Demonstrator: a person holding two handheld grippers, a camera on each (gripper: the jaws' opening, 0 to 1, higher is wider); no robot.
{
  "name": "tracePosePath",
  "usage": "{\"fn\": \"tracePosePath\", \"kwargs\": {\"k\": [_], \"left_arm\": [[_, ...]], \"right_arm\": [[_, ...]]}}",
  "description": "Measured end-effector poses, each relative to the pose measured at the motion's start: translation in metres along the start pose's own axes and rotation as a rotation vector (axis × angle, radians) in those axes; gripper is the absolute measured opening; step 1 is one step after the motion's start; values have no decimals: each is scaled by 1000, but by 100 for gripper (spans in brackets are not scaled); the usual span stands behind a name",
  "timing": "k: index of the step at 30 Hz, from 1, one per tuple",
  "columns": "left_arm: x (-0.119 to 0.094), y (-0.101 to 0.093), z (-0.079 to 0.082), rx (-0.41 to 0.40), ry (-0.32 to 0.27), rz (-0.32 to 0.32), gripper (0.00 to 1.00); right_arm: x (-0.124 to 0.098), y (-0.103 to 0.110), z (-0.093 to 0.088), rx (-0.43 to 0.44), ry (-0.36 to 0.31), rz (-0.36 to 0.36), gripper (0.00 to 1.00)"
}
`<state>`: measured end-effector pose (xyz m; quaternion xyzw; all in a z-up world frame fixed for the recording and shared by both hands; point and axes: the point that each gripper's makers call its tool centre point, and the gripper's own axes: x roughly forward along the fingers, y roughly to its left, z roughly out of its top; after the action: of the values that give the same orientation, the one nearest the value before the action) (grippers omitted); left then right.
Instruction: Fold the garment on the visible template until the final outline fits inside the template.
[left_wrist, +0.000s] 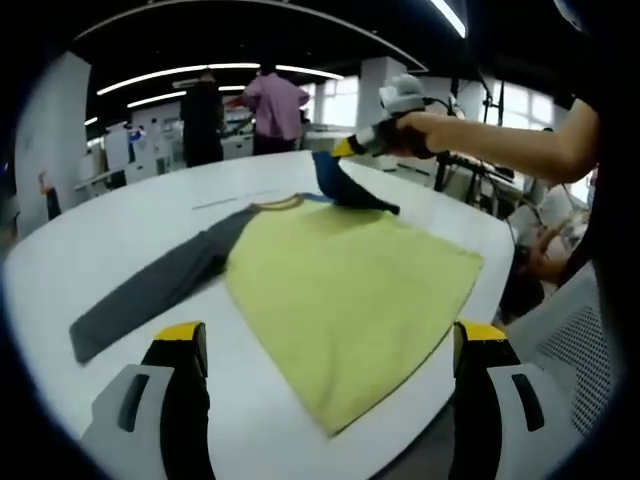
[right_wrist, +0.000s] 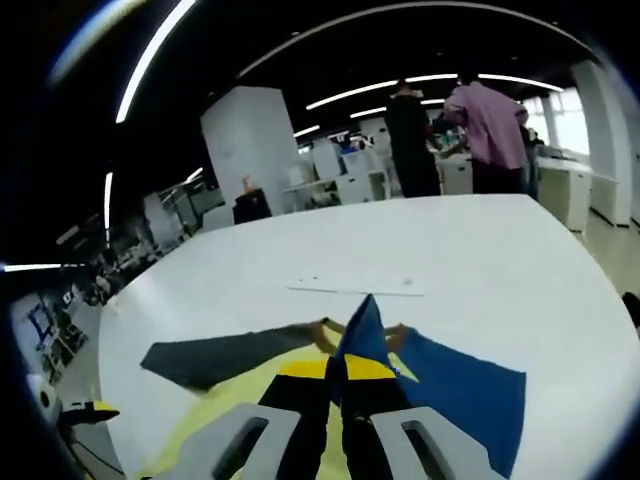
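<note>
Right hand-held gripper (right_wrist: 347, 385): jaws pressed together, pinching a blue sleeve (right_wrist: 450, 385) near its shoulder end, lifted into a peak just ahead of the tips. In the left gripper view the same tool (left_wrist: 345, 148) shows up high and far ahead, held by the person's hand (left_wrist: 425, 133), with the blue cloth hanging from it in a cone.

Left hand-held gripper (left_wrist: 330, 345): jaws spread wide, nothing between them, hovering over the near hem.

Shirt (left_wrist: 350, 290): yellow-green body lying flat on the white counter (left_wrist: 120, 230) right ahead of the left tool, collar at the far end. Grey sleeve (left_wrist: 150, 290) stretched out flat to that tool's left. Thin rectangular outline (right_wrist: 355, 288) on the counter beyond the right tool, well apart from the shirt (probably the template, too faint to be sure).

Handling, my read: light, limp knit, no stiffness, drapes from any pinch point. It'll slide easily on the smooth counter, so drag low. Pinch edges or corners: cuff, hem corner, shoulder seam. A mid-panel grab would likely just bunch it.
</note>
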<state>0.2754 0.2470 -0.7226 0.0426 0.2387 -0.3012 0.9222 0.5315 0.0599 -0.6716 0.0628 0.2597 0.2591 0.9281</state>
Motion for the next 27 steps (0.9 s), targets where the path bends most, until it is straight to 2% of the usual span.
{"fn": "tracePosePath", "kwargs": {"k": [14,19,27], "left_arm": [[-2,0,-2,-1,1,6,99],[-6,8,-7,-3,-4,8,99],[-10,11,-12,-10,6,25,99]], "right_arm": [[22,42,-4,-70,40,65,0],[29,57,-7,-100,54,99,0],[38,71,-8,-128,76,134,0]]}}
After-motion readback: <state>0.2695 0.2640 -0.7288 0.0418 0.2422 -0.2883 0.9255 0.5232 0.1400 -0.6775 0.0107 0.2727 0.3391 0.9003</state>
